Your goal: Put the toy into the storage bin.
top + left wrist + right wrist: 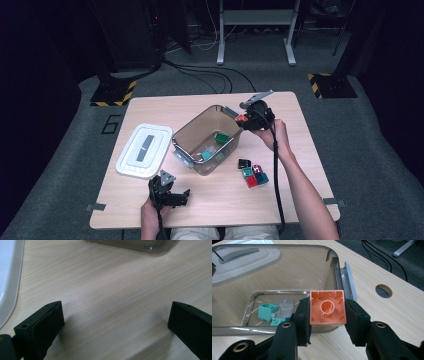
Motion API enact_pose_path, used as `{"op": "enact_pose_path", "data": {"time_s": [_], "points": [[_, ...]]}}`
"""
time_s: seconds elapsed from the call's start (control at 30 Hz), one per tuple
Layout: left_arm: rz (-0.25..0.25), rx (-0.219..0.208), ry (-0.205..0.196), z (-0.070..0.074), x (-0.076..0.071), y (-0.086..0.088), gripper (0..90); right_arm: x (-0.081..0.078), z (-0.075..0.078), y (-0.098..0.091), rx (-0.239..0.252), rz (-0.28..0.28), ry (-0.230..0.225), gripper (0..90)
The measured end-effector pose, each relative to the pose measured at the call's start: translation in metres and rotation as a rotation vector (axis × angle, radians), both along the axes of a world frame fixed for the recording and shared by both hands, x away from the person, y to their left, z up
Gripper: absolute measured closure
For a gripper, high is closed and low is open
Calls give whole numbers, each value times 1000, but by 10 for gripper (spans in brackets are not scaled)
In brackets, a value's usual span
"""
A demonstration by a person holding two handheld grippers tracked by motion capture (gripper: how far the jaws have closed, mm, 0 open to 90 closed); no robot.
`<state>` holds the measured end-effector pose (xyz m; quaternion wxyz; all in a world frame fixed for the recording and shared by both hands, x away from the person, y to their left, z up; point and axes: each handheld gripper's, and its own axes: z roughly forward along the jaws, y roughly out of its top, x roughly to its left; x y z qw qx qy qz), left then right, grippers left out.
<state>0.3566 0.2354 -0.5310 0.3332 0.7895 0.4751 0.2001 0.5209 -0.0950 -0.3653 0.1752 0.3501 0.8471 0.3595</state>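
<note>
orange block held at the bin's rim

the right gripper (327, 322) has its jaws closed on an orange block (327, 308), one pad on each side, the block's hollow underside with its round tube facing the right gripper view's camera. in the high view this gripper (243, 120) sits at the bin's 2 o'clock corner, with the block (241, 118) at the rim, and the hand (274, 134) behind it toward 4 o'clock. whether the block touches the rim cannot be told.

the bin (196, 131) is clear, smoky plastic and stands near the middle of the tabletop (210, 200), with a grey latch (349, 280) on its end wall. inside it lie a green block (221, 138) and teal pieces (268, 312), plus a pale flat piece (284, 308).

the white lid (144, 150) lies flat at the bin's 9 o'clock, just beside it. a cluster of blocks (253, 173), black, green, red and teal, lies at the bin's 4 o'clock, apart from it.

the left gripper (175, 196) rests low at the bin's 7 o'clock, near the tabletop's near edge. in the left gripper view its jaws stand wide apart with bare wood (115, 315) between them and nothing held; the lid's edge (8, 277) shows at 9 o'clock and the bin's wall (140, 245) at 12.
</note>
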Motion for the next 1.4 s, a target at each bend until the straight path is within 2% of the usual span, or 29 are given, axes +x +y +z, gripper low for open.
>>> {"op": "enact_pose_path", "data": {"time_s": [0.7, 0.83, 1.0, 1.13, 1.23, 1.4], "points": [[0, 1, 0, 0, 0, 0, 2, 8, -7, 27, -22, 28, 23, 568], [0, 1, 0, 0, 0, 0, 2, 8, -7, 28, -16, 7, 25, 416], [3, 1, -5, 0, 0, 0, 2, 6, -6, 25, -2, -2, 30, 299], [3, 1, -5, 0, 0, 0, 2, 0, -3, 18, 17, 0, 9, 189], [3, 1, -6, 0, 0, 0, 2, -6, -2, 10, 29, 6, -6, 153], [4, 0, -6, 0, 0, 0, 2, -13, -4, -2, 39, 7, -6, 139]]}}
